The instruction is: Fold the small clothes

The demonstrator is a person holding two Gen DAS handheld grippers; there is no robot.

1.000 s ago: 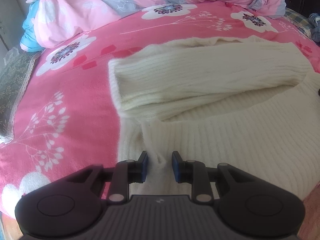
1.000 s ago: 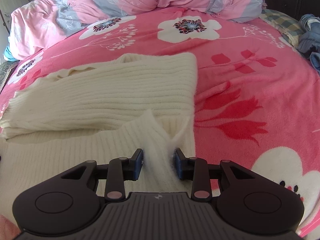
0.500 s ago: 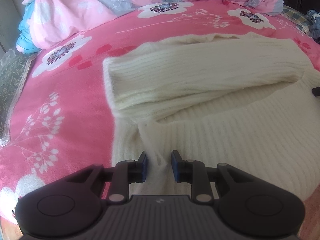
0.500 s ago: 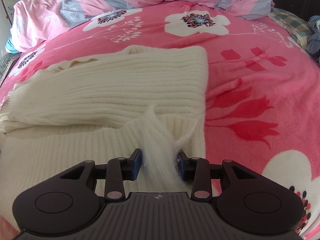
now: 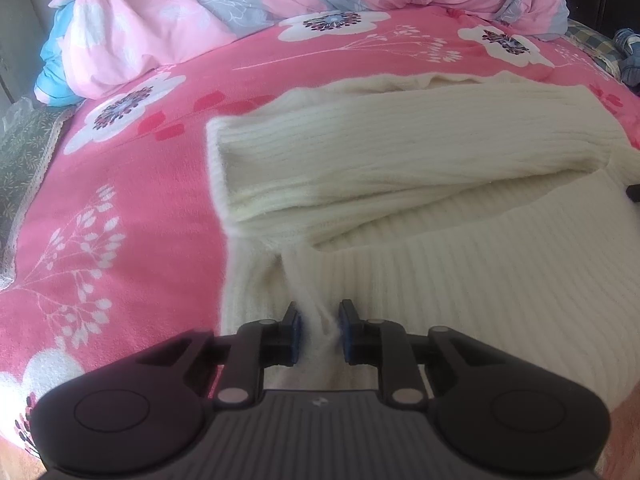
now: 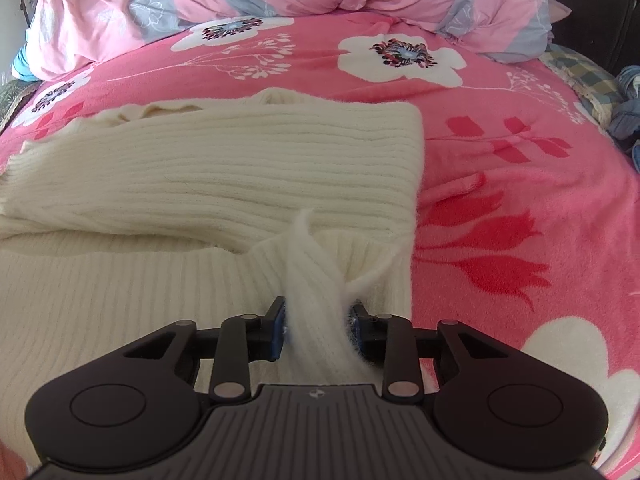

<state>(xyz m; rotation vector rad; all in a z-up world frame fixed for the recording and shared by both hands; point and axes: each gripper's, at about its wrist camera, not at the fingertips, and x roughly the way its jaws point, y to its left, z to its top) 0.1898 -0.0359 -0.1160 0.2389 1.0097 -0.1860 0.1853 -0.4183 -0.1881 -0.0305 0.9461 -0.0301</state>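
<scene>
Right wrist: sweater (image 6: pixel 224 176) bunched higher in tool (image 6: pixel 319 330).

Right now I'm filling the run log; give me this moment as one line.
stage: mid-fold | left gripper: shut on cream knit sweater hem | right gripper: shut on sweater hem, bunched | sleeves: folded across | surface: pink floral bedspread

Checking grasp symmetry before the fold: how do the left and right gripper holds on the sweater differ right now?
The right gripper has a thick raised ridge of the cream sweater filling its jaws; the left gripper pinches only a thin pleat, with gaps beside it. The right holds near the sweater's edge toward the pink bedspread on its right; the left holds near the opposite edge. Both grip the near hem, with the folded sleeves lying across beyond.
</scene>
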